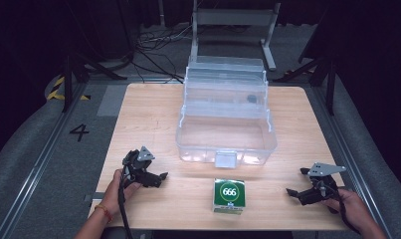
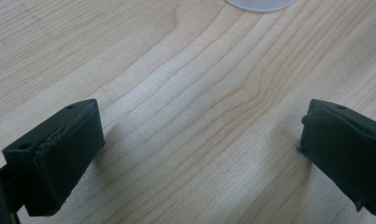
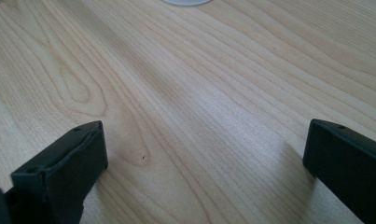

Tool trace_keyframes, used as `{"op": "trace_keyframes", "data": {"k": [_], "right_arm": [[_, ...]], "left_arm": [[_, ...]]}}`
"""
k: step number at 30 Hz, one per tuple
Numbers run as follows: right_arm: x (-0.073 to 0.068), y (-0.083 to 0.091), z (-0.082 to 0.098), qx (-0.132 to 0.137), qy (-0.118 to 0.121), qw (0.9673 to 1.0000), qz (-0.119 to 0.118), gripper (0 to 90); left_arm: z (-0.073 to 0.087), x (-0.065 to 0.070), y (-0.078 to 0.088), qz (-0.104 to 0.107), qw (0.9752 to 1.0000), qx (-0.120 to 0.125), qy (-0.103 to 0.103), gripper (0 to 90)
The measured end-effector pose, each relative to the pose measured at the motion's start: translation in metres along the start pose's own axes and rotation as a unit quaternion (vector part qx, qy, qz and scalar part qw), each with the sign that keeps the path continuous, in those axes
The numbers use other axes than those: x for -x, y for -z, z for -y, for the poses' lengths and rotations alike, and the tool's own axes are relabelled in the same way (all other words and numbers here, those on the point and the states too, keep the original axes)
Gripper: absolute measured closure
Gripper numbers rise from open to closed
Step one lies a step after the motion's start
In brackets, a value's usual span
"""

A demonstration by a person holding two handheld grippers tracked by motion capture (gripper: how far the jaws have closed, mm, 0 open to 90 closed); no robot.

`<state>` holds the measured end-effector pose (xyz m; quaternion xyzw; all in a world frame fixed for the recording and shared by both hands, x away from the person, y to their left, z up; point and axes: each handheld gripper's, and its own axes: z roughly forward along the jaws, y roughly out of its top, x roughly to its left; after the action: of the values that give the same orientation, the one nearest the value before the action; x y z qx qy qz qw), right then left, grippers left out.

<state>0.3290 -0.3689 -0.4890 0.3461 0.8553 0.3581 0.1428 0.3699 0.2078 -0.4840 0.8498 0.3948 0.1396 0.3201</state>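
- A wooden table (image 1: 148, 119), pale, its grain running left to right.
- A clear plastic box (image 1: 223, 132) stands open at the middle — trays stepped up toward the far side.
- A small green box (image 1: 228, 195) marked 666, near edge, just in front of it.
- Black cables (image 1: 153, 45) on the far floor.

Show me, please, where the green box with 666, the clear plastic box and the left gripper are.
green box with 666 (image 1: 229, 192), high view, on its printed top face.
clear plastic box (image 1: 226, 161), high view, on its front latch.
left gripper (image 1: 161, 177), high view, between its open jaw tips.
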Motion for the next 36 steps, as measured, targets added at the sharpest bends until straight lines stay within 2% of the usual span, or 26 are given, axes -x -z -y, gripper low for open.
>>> {"op": "trace_keyframes", "data": {"k": [1, 2, 3, 4, 5, 10, 14, 17, 18, 19, 20, 22, 23, 26, 28, 30, 31, 32, 34, 36], "right_arm": [[0.0, 0.0, 0.0, 0.0, 0.0, 1.0, 0.0, 0.0], [0.0, 0.0, 0.0, 0.0, 0.0, 1.0, 0.0, 0.0], [0.0, 0.0, 0.0, 0.0, 0.0, 1.0, 0.0, 0.0], [0.0, 0.0, 0.0, 0.0, 0.0, 1.0, 0.0, 0.0], [0.0, 0.0, 0.0, 0.0, 0.0, 1.0, 0.0, 0.0], [0.0, 0.0, 0.0, 0.0, 0.0, 1.0, 0.0, 0.0], [0.0, 0.0, 0.0, 0.0, 0.0, 1.0, 0.0, 0.0], [0.0, 0.0, 0.0, 0.001, -0.001, 1.0, 0.001, 0.0], [0.0, 0.0, 0.0, 0.001, -0.001, 1.0, 0.001, 0.0], [0.0, 0.0, 0.0, 0.001, -0.001, 1.0, 0.001, 0.0], [0.0, 0.0, 0.0, 0.001, -0.001, 1.0, 0.001, 0.0], [0.0, 0.0, 0.0, 0.001, -0.001, 1.0, 0.001, 0.0], [0.0, 0.0, 0.0, 0.001, -0.001, 1.0, 0.001, 0.0], [0.0, 0.0, 0.0, 0.001, -0.001, 1.0, 0.001, 0.0], [0.0, 0.0, 0.0, 0.001, -0.001, 1.0, 0.002, 0.0], [0.0, 0.0, 0.0, 0.001, -0.001, 1.0, 0.001, 0.0], [0.0, 0.0, 0.0, 0.001, -0.001, 1.0, 0.001, 0.0], [0.0, 0.0, 0.0, 0.001, -0.001, 1.0, 0.001, 0.0], [0.0, 0.0, 0.0, 0.001, -0.001, 1.0, 0.001, 0.0], [0.0, 0.0, 0.0, 0.001, -0.001, 1.0, 0.001, 0.0]], "left_arm": [[0.0, 0.0, 0.0, 0.0, 1.0, 0.0, 0.0, 0.1], [0.0, -0.003, 0.001, -0.012, 0.9999, 0.001, 0.012, 0.1], [0.0, -0.003, 0.001, -0.012, 0.9999, 0.001, 0.012, 0.1], [0.0, -0.004, 0.0, -0.022, 0.9995, 0.002, 0.022, 0.0], [0.0, -0.004, 0.0, -0.023, 0.9993, -0.002, 0.028, 0.0], [-0.003, -0.003, -0.001, -0.025, 0.9995, -0.001, 0.018, 0.5], [-0.001, -0.001, 0.0, -0.027, 0.9991, -0.003, 0.031, 0.2], [-0.002, -0.001, 0.002, -0.022, 0.9996, -0.01, 0.014, 1.3], [-0.003, -0.001, 0.004, -0.02, 0.9997, -0.011, 0.008, 4.2], [-0.003, 0.002, 0.006, -0.016, 0.9999, -0.002, 0.004, 9.0], [-0.002, 0.004, 0.008, -0.012, 0.9999, 0.006, 0.005, 16.7], [-0.003, 0.008, 0.01, 0.006, 0.9999, 0.01, -0.007, 14.5], [-0.005, 0.012, 0.012, 0.018, 0.9994, 0.005, -0.03, 15.2], [-0.01, 0.02, 0.016, 0.064, 0.9957, -0.002, -0.067, 15.7], [-0.013, 0.026, 0.017, 0.078, 0.9937, -0.002, -0.08, 16.1], [-0.016, 0.031, 0.017, 0.1, 0.9906, -0.004, -0.093, 16.9], [-0.016, 0.031, 0.017, 0.1, 0.9906, -0.004, -0.093, 17.1], [-0.019, 0.04, 0.018, 0.1, 0.9888, -0.007, -0.11, 16.5], [-0.023, 0.045, 0.019, 0.108, 0.9869, -0.008, -0.119, 18.3], [-0.027, 0.052, 0.021, 0.114, 0.9847, -0.009, -0.132, 16.0]]}}
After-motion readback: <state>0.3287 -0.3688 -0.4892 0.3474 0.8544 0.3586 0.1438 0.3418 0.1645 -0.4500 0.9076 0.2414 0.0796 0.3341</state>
